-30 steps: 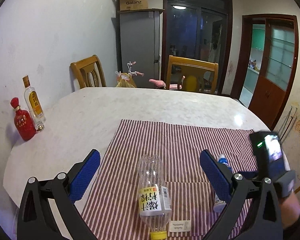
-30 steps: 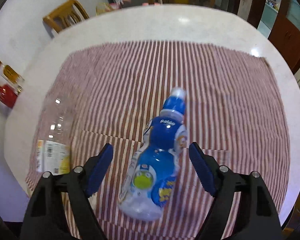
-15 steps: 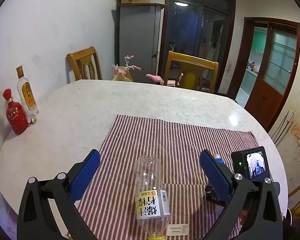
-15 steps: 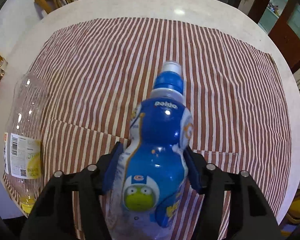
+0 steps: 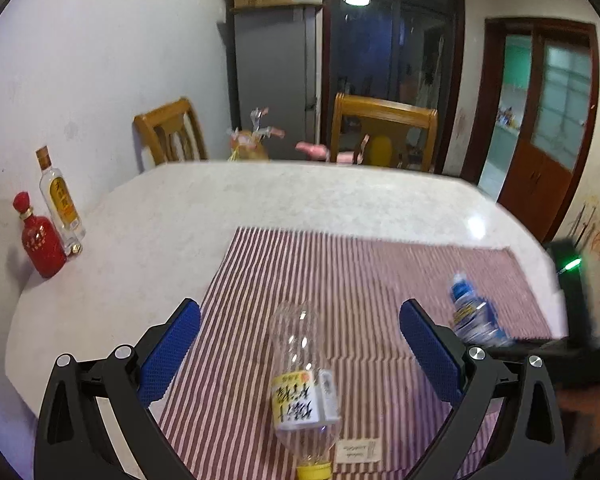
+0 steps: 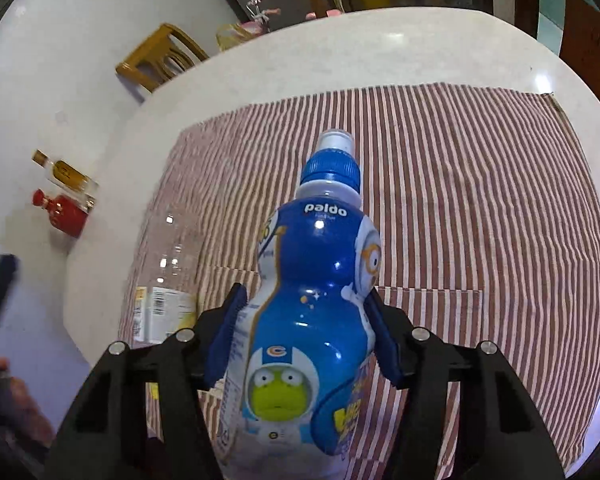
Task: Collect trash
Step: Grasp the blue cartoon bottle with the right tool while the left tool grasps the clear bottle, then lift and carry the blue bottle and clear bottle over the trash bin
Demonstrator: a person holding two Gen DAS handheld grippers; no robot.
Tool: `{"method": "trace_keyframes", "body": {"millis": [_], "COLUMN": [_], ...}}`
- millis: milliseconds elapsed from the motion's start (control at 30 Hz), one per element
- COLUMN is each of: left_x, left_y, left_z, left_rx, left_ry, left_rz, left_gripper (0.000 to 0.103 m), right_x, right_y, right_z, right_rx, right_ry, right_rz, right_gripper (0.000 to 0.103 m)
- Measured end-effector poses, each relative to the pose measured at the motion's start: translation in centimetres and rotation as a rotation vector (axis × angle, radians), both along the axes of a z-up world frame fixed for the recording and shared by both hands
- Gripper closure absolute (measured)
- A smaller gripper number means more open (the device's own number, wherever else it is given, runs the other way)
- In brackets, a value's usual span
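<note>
Right wrist: blue bottle (image 6: pixel 316 320) clamped between jaws.

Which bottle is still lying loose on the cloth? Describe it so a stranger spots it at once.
On the pale round table lies a red-and-white striped cloth. Near its front edge, between the open left gripper's blue fingers, a clear empty plastic bottle lies on its side. Its yellow label and yellow cap set it apart from the blue cartoon-printed bottle clamped in the right gripper.

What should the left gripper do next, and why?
Probably ease forward and down, then close on the clear plastic bottle with the yellow label. The left gripper is open and brackets it on the striped cloth, while the right gripper already grips the blue cartoon bottle.
</note>
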State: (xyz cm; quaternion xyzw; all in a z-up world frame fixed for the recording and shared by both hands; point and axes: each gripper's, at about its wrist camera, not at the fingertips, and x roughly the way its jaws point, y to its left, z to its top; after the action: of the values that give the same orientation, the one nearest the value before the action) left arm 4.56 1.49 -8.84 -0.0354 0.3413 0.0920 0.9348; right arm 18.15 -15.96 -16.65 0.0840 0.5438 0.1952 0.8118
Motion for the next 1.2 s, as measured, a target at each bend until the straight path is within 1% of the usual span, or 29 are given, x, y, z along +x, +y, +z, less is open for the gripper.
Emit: {"method": "trace_keyframes", "body": {"millis": [100,167,300,467,800,1033,1133,1200], "left_x": [0.8,1.5,2.9,3.7,5.0,5.9,6.2,6.2], "left_y": [1.2,1.8,0.9,-0.4,-0.6,0.0,0.2,0.4], "left_z": [-2.2,-4.1,-7.4,-10.4,-12.9,-15.3,-16.2,-16.6], "left_rx": [-0.022,-0.02,0.018,0.043,0.066,0.042,0.043,0.03], "left_ry": [0.084,0.151,0.239,0.31,0.363,0.416,0.44,0.444], "left_rz": [0.048,0.079,0.062,0.041,0.042,0.039,0.039,0.034], "left_gripper": [0.006,0.006,0.006,0.006,0.006,0.006,0.006,0.006], "right_x": [-1.0,-1.4,-1.4,-1.2,-0.6,-0.2,-0.1,-0.1], "right_y": [-1.0,-1.7,-2.3,-2.4,-2.4,-1.6,-1.4,-1.3], "right_z": [1.3,2.0,2.2,2.3,1.5,1.0,1.0,1.0], "right_rx": [0.025,0.039,0.066,0.093,0.104,0.097,0.095,0.096], "right_ry": [-0.02,-0.04,-0.046,-0.051,-0.045,-0.028,-0.026,-0.027], "right_rz": [-0.007,-0.023,-0.041,-0.037,-0.039,-0.028,-0.025,-0.023], "right_gripper": [0.045,0.045,0.045,0.045,0.045,0.045,0.045,0.045]}}
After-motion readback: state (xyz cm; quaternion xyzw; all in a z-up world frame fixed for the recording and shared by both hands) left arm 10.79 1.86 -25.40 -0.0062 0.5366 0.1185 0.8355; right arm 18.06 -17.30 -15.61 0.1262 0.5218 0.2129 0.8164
